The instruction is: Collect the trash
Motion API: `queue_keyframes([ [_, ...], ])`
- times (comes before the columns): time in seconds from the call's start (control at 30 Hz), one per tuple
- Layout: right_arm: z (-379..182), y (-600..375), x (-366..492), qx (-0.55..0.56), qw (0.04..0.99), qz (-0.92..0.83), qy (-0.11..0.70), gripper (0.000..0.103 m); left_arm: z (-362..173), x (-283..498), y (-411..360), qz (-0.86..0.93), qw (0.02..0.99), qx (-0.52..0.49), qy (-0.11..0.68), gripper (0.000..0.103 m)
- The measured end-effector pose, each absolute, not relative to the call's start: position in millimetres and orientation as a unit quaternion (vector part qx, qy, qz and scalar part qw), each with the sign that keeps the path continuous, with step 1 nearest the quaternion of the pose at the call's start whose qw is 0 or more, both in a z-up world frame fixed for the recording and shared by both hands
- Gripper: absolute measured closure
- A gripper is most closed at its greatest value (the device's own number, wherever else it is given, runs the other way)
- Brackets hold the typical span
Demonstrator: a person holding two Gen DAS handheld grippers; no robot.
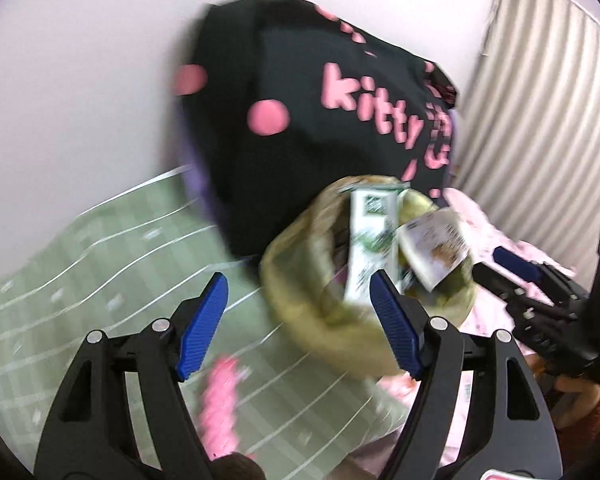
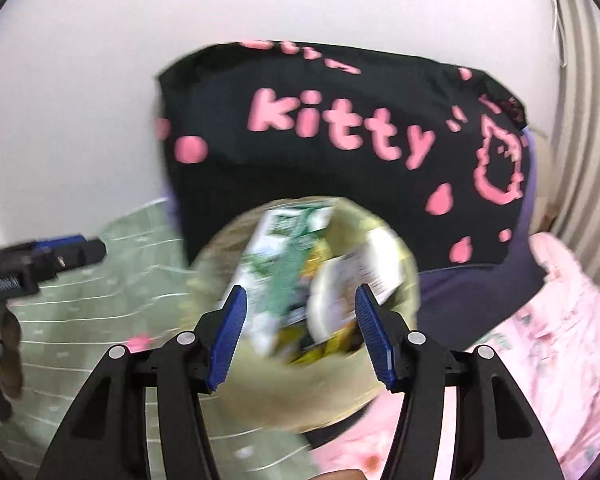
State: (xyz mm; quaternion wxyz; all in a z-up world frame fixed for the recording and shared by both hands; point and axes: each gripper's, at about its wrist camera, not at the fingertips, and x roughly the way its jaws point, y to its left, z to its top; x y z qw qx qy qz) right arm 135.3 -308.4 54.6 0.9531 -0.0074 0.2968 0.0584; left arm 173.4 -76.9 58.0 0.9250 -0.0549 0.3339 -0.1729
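Observation:
A round olive-green basket stands on the bed and holds trash. A green and white carton and a white printed wrapper stick out of it, with yellow packaging below. My left gripper is open and empty just left of the basket. My right gripper is open and empty, its jaws wide just above the basket's contents. The right gripper also shows in the left wrist view. The frames are blurred.
A black cushion with pink "kitty" lettering leans on the white wall behind the basket. A green checked sheet covers the left, a pink blanket the right. A pink object lies near my left gripper. Ribbed curtain at right.

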Motion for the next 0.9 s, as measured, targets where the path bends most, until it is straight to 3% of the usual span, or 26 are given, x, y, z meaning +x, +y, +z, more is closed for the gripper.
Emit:
queue_keyframes([
  [0.5, 33.0, -217.5, 47.2, 0.011, 0.940, 0.139, 0.311, 0.050, 25.4, 23.1, 3.2, -0.011, 0.945, -0.048, 0.325, 0.033],
  [0.9, 43.8, -198.6, 17.5, 0.012, 0.945, 0.150, 0.289, 0.050, 34.1, -12.6, 16.7, 0.010, 0.952, -0.048, 0.302, 0.034],
])
